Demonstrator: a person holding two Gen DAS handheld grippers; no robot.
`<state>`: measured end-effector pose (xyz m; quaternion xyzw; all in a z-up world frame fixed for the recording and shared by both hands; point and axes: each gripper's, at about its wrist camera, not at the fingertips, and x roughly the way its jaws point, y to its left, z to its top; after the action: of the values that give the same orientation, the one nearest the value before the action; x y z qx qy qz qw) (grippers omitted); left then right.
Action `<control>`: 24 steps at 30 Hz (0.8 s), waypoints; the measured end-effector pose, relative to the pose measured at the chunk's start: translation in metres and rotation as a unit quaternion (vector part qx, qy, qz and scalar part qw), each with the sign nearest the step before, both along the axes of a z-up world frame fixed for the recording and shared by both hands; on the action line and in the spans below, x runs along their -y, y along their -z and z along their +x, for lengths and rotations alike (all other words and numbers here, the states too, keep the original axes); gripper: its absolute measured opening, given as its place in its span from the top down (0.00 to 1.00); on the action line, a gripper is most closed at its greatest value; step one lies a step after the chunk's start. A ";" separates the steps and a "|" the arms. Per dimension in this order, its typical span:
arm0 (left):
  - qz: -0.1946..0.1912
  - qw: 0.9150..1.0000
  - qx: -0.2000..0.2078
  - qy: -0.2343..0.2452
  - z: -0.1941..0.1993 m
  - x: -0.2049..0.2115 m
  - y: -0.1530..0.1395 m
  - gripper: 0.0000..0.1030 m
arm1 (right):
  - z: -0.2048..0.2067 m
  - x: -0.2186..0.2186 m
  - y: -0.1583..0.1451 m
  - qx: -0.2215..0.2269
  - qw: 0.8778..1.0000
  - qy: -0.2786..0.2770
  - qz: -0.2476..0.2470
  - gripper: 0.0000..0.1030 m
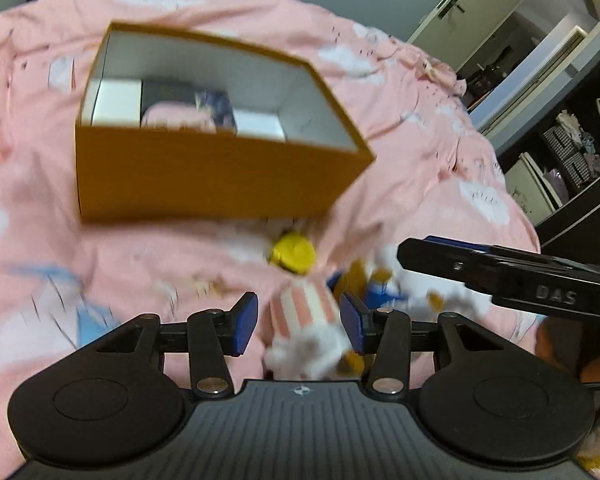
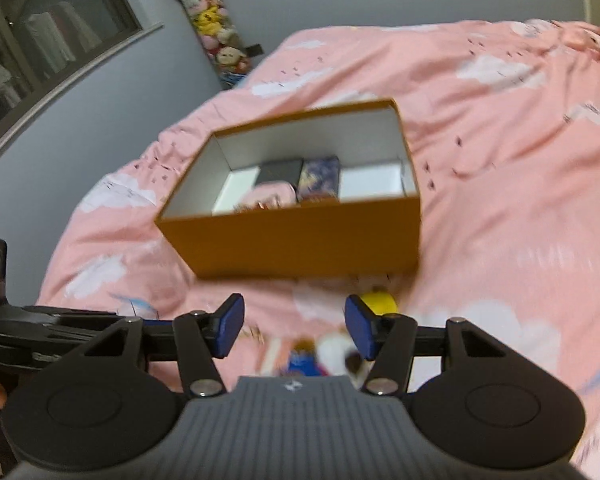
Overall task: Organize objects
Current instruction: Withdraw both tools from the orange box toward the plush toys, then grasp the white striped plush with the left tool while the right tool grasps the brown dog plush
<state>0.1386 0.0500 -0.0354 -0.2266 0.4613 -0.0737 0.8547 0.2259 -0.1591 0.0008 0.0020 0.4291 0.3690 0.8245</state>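
Observation:
An open orange box (image 1: 204, 176) (image 2: 300, 240) sits on the pink bed cover and holds a white carton (image 2: 370, 184), a dark case and a blue patterned pack (image 2: 320, 178). In front of it lie a yellow round piece (image 1: 294, 254) (image 2: 380, 302), a pink-and-white striped soft toy (image 1: 306, 316) and a blue, brown and white plush (image 1: 374, 280) (image 2: 304, 356). My left gripper (image 1: 299, 322) is open, with the striped toy lying between its blue pads and a gap on the left side. My right gripper (image 2: 295, 326) is open over the plush, nothing between its pads.
The pink cover with white clouds (image 2: 500, 140) spreads all around the box. A wall and window (image 2: 40, 48) stand to the left, stacked plush toys (image 2: 216, 36) in the corner. An open door and shelves (image 1: 560, 140) are at the right. The right gripper's body (image 1: 500, 272) crosses the left wrist view.

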 end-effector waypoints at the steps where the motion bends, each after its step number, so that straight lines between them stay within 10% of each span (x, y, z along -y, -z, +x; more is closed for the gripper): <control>1: -0.002 1.000 -0.003 -0.003 -0.003 0.002 0.004 0.49 | -0.005 0.002 0.002 0.000 1.000 0.001 -0.001 0.44; 24: 0.037 0.996 0.005 0.086 -0.019 0.062 0.032 0.34 | -0.027 0.063 0.067 -0.134 0.987 0.077 0.042 0.51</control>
<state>0.1194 -0.0124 -0.0672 -0.1534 0.4768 -0.1312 0.8555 0.1993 -0.2219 -0.0661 0.1189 0.5182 0.3186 0.7847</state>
